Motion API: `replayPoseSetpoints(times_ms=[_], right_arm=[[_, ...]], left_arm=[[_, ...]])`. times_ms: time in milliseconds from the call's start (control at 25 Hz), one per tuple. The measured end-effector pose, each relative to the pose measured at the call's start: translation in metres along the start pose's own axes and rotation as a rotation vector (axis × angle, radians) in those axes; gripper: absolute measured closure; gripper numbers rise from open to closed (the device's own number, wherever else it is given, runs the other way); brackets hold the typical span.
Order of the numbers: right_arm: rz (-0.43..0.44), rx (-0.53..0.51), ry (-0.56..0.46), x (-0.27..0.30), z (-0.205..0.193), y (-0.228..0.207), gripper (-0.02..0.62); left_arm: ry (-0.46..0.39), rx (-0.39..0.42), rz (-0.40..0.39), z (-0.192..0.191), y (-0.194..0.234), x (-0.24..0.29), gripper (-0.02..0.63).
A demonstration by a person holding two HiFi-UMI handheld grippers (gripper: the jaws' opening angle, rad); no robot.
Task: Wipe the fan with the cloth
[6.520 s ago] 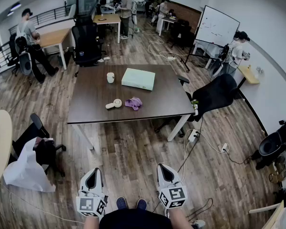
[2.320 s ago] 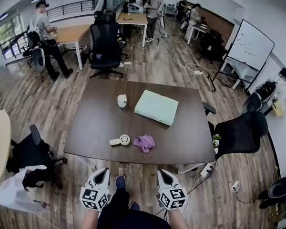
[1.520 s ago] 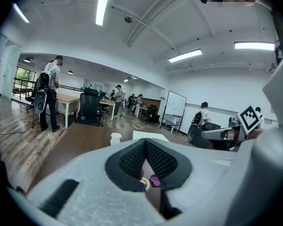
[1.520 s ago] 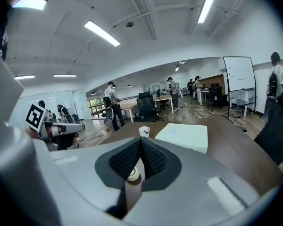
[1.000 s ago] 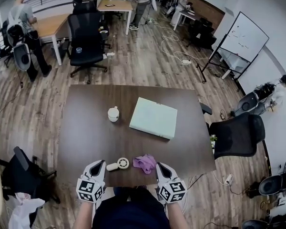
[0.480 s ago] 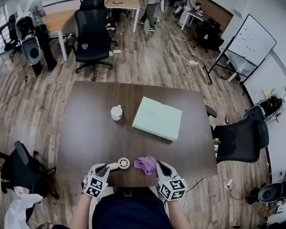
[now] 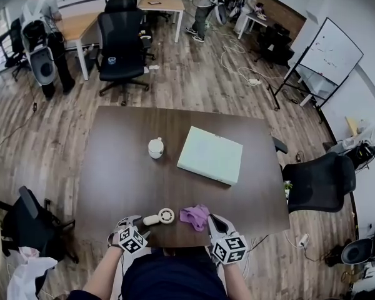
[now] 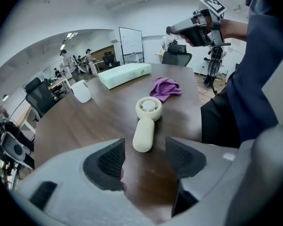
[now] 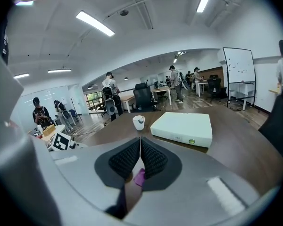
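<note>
A small cream hand fan [image 7: 159, 217] lies flat on the dark brown table [image 7: 112, 180] near its front edge. A crumpled purple cloth [image 7: 195, 215] lies just right of it. My left gripper [image 7: 135, 222] hangs low at the table's edge. In the left gripper view its jaws have just been opening with nothing between them, and the fan [image 8: 146, 124] lies just beyond the left gripper [image 8: 144, 157]. My right gripper [image 7: 213, 220] is shut and empty just behind the cloth. In the right gripper view a bit of cloth [image 9: 139, 177] shows below the right gripper [image 9: 140, 147].
A pale green flat box [image 7: 210, 155] and a white cup [image 7: 155, 147] sit mid-table. A black office chair [image 7: 319, 180] stands off the table's right side, another [image 7: 31, 224] at the lower left. People stand by desks at the far end.
My left gripper has dropped to the table's front edge, rolled over, and its jaws have spread apart. The right gripper has sunk a little. The fan and the cloth have not moved.
</note>
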State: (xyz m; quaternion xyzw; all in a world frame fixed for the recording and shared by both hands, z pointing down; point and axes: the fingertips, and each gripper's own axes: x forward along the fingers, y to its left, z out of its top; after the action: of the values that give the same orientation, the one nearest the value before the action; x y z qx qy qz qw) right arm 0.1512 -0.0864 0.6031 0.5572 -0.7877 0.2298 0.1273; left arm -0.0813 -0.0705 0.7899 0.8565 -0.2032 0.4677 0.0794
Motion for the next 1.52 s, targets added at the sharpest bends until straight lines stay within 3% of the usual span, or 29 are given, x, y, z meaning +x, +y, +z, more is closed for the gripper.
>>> replayPoseSetpoints(times_ms=[200,280,480,800,960,1520], right_arm=[[-0.011,-0.002,0.056,0.013,-0.025,-0.008,0.567],[-0.030,-0.020,0.100,0.020,-0.037,-0.013,0.490],[-0.040,-0.120,0.204,0.038,-0.062,-0.018,0.438],[-0.027,-0.100,0.340,0.059,-0.109,-0.036,0.315],[-0.016,-0.083,0.417,0.067,-0.135,-0.043,0.208],[-0.052,-0.069,0.510,0.082,-0.175,-0.060,0.202]], left_arm=[[-0.009,0.016,-0.008,0.000,0.006,0.016,0.333],[-0.012,0.042,-0.012,0.001,0.008,0.021,0.333],[-0.006,0.059,-0.022,-0.006,0.014,0.028,0.347],[0.004,0.060,-0.050,-0.010,0.008,0.038,0.359],[0.000,0.053,-0.046,-0.013,0.012,0.041,0.373],[-0.023,0.027,-0.071,-0.013,0.007,0.045,0.411]])
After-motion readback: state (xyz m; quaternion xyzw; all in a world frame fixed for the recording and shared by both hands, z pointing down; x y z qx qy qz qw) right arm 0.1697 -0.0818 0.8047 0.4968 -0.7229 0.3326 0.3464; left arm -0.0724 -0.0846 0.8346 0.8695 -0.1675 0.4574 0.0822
